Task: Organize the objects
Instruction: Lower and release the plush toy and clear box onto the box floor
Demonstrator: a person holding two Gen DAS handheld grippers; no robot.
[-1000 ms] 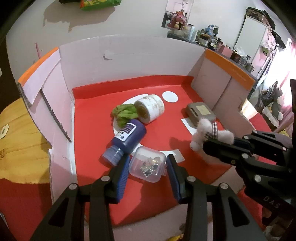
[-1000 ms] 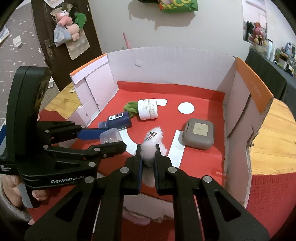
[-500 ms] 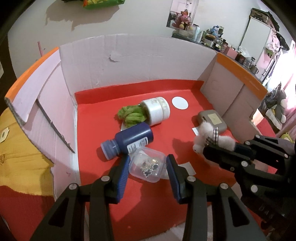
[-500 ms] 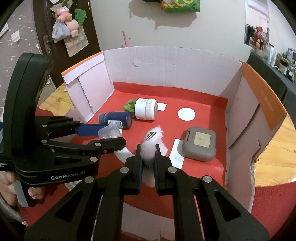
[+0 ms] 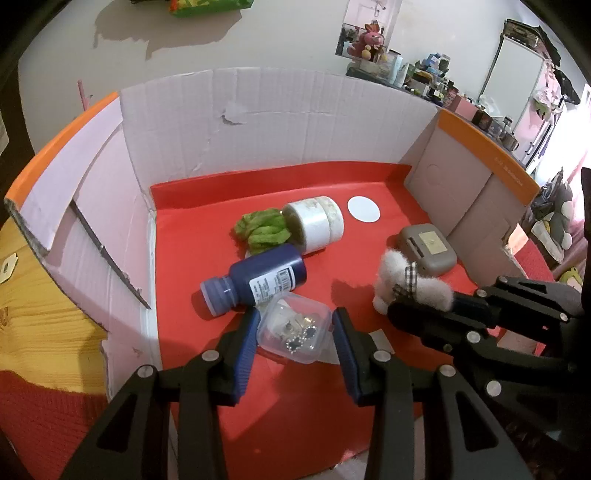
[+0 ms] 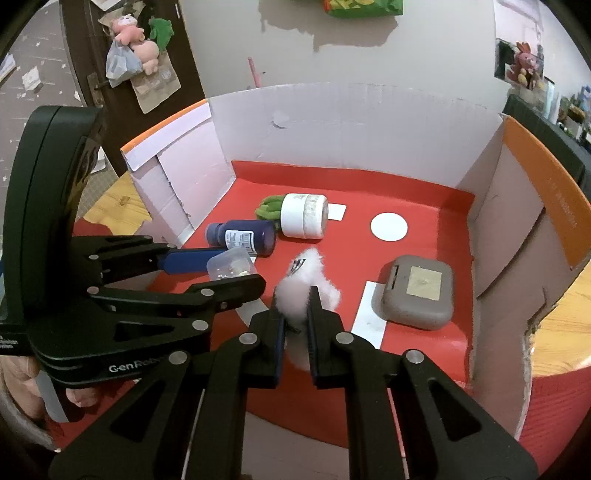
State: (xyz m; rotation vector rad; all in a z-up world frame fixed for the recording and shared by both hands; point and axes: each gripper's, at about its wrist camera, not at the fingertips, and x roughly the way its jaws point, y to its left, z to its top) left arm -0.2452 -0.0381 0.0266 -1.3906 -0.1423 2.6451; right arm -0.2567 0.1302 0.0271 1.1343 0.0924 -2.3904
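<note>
Left gripper [image 5: 295, 332]: clamped on clear plastic box [image 5: 293, 329] of small parts.
Right gripper [image 6: 295, 295]: pinching white plush toy [image 6: 299, 291].
Blue bottle [image 5: 258, 282]: lying on red floor [image 5: 192, 229], beside box.

pink plush rabbit [image 5: 370, 36] on wall, green packet [image 6: 364, 7], dark door [image 6: 122, 74]

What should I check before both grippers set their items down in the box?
1. Left gripper shut on the clear plastic box of small parts: ok.
2. Right gripper shut on the white fluffy plush toy: ok.
3. White round marker uncovered: ok.
4. White strip beside the grey case free: ok.
5. Dark blue bottle upright: not ok, lying down.
6. Clear box lid latched: cannot tell.
</note>
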